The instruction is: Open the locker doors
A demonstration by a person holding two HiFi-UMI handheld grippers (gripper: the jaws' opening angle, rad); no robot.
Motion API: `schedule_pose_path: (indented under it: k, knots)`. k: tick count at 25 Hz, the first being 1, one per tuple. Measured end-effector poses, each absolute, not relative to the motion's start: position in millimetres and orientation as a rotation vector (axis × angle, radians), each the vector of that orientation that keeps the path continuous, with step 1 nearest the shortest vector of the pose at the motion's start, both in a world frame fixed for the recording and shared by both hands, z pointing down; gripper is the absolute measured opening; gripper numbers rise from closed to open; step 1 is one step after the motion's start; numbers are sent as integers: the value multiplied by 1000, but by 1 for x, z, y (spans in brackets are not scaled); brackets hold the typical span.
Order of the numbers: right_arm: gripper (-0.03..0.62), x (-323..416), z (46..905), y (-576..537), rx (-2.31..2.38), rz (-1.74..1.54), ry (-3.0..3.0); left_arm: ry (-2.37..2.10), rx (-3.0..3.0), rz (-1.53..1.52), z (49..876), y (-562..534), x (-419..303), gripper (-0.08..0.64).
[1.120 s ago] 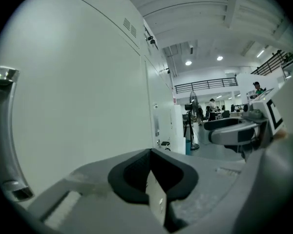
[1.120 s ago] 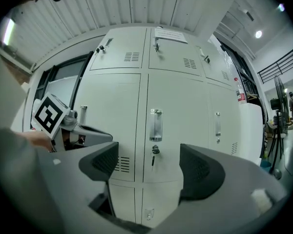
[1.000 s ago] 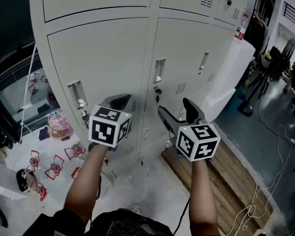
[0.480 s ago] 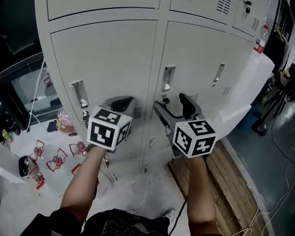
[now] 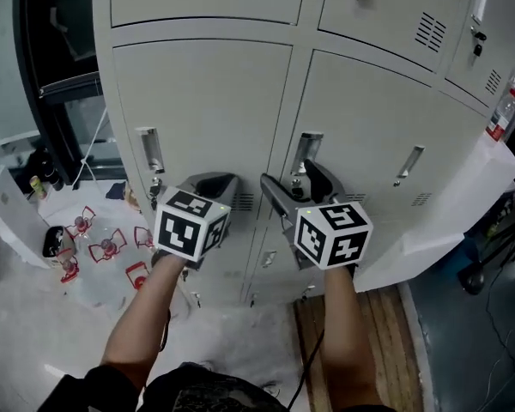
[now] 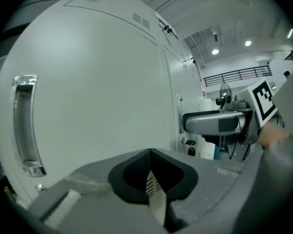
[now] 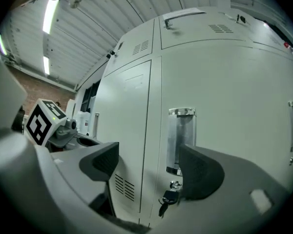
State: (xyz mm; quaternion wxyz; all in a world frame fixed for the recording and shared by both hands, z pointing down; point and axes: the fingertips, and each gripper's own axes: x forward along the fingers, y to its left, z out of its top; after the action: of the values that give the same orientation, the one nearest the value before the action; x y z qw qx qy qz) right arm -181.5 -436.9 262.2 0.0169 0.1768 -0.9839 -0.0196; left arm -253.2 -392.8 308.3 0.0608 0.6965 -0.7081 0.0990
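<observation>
The left tool (image 6: 151, 172) has its jaws pressed together with nothing between them, pointing at the flat face of the left locker door (image 6: 97, 82). That door's recessed handle (image 6: 25, 126) stands well to the left of the tip. The right tool (image 7: 149, 167) holds its jaws wide apart. In the right gripper view, the recessed handle of the right locker door (image 7: 180, 140) shows in the gap, close by the right jaw, and a key (image 7: 167, 199) hangs in the lock just below it. Whether that jaw touches the door cannot be told.

The head view shows what the gripper views do not: both tools (image 5: 210, 181) (image 5: 292, 178) side by side on bare forearms, the right one near the right handle (image 5: 306, 151). Both lower doors (image 5: 206, 101) (image 5: 360, 118) are shut, as are the doors above them. It also shows a bottle (image 5: 498, 114) far right and wooden boards (image 5: 386, 350) on the floor.
</observation>
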Motion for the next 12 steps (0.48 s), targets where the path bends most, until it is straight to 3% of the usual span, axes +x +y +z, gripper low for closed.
schedule_pose_path:
  k: [12]
  knots:
    - [374, -196, 261, -439, 421, -29, -3085, -2273, 1966, 297, 306, -364, -265, -2]
